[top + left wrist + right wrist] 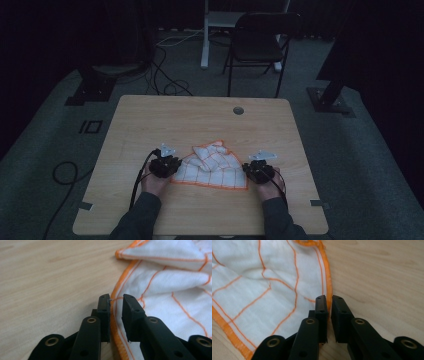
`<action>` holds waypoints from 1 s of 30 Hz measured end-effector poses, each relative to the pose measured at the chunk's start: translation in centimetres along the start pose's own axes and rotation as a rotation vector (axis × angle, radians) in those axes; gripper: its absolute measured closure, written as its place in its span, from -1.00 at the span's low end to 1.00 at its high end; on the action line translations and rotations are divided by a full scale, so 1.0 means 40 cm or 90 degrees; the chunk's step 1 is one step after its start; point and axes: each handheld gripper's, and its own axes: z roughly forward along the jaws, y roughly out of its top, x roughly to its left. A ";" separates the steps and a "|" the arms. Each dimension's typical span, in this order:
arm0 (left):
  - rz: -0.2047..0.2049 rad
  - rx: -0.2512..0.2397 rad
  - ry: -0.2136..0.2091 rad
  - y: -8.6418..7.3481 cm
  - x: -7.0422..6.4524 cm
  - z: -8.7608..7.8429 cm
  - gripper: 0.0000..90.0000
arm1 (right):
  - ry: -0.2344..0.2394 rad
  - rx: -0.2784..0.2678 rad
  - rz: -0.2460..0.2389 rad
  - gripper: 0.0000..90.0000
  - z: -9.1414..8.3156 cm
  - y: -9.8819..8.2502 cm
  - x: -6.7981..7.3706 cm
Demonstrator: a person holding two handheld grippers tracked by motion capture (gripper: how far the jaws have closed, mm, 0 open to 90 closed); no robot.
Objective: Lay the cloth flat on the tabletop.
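Observation:
A white cloth with an orange grid and orange hem lies rumpled on the wooden table, its far part folded over. My left gripper rests at the cloth's left edge. In the left gripper view its jaws stand a little apart, and the orange hem runs through the gap untouched by the pads. My right gripper sits at the cloth's right corner. Its jaws are nearly together with a thin gap, the hem lying in line with it.
A round cable hole sits near the table's far edge. Behind the table stand a dark folding chair and a white stand. Cables trail over the floor. Bare wood lies on both sides of the cloth.

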 end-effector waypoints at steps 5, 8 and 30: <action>-0.002 -0.012 0.001 0.021 -0.004 0.003 0.67 | 0.006 -0.018 -0.008 0.77 0.002 0.016 0.006; -0.003 -0.015 0.000 0.033 -0.008 0.009 0.66 | 0.011 -0.023 -0.009 0.77 0.008 0.026 0.011; 0.007 0.012 -0.009 0.069 -0.018 0.087 0.49 | 0.016 -0.025 -0.019 0.43 0.072 0.082 0.004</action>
